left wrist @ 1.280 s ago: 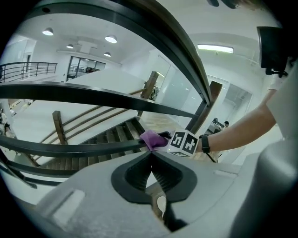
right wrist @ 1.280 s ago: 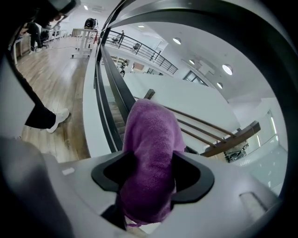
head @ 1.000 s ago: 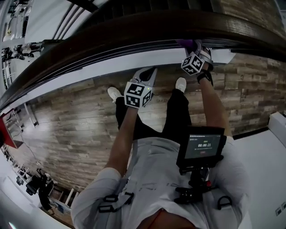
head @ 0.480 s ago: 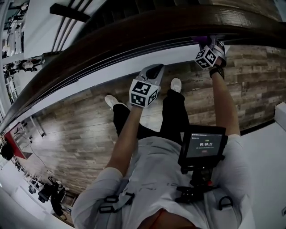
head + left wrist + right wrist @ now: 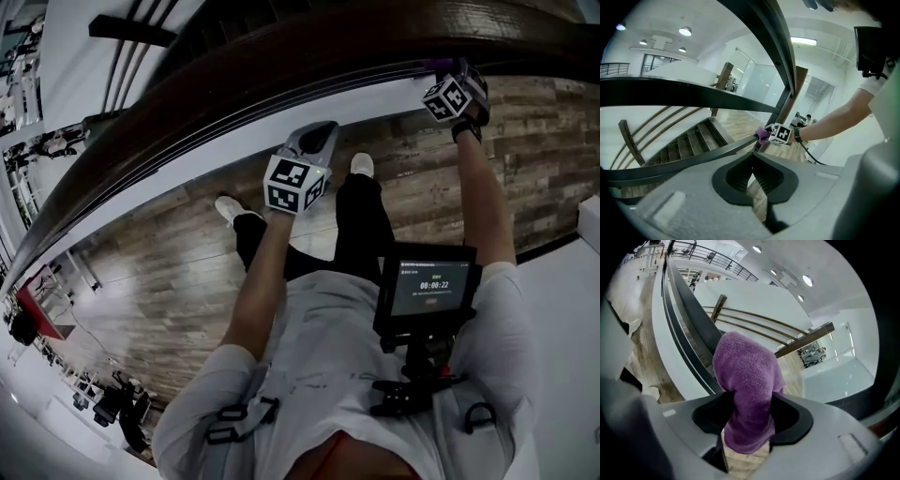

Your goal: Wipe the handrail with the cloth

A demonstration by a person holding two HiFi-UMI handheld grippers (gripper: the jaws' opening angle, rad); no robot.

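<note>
Grips purple cloth tight between jaws of right gripper, with wad left bulging forward, likely so fabric rather than plastic meets the wood. Presses it against lower edge of dark handrail at upper right of head view, apparently mid-wipe. Holds left gripper at frame centre, jaws closed together on nothing, apart from rail, probably just parked out of the way. Reads 00:00:22 on chest screen; no other legible print
</note>
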